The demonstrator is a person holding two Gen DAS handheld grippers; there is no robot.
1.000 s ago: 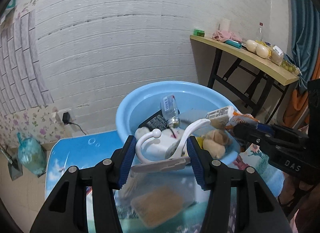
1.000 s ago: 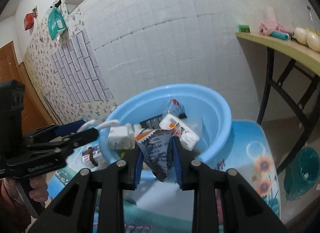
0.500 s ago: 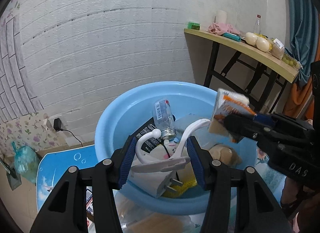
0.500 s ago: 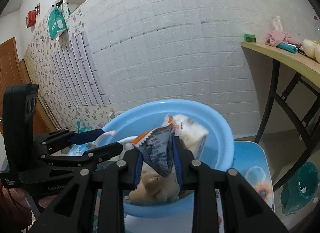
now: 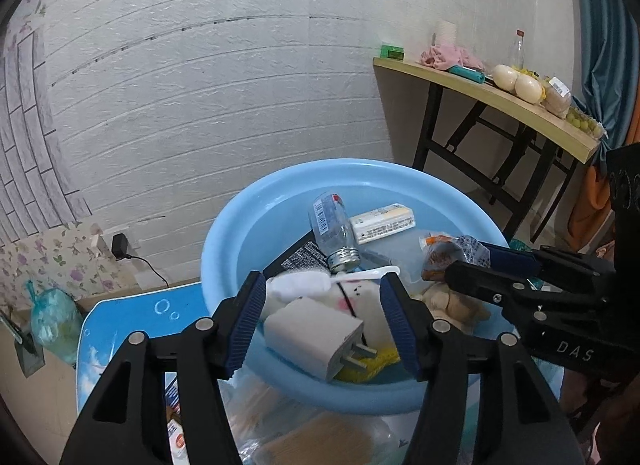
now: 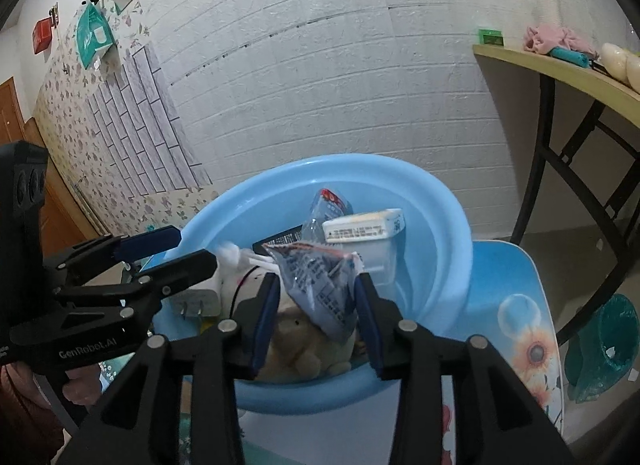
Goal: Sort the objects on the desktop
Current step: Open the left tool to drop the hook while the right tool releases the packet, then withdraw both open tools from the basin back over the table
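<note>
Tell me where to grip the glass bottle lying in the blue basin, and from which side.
Grip the bottle across its clear body, coming from above. It lies tilted on its side, metal neck toward the camera, body exposed; the neck looks crowded by the charger and white cable.

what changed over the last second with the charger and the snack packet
Both claws came forward over the blue basin and are opening. The left claw has let go of the white charger, which now lies in the basin. The snack packet is between the right claw pads, slipping free. The bottle and plush toy stayed put.
</note>
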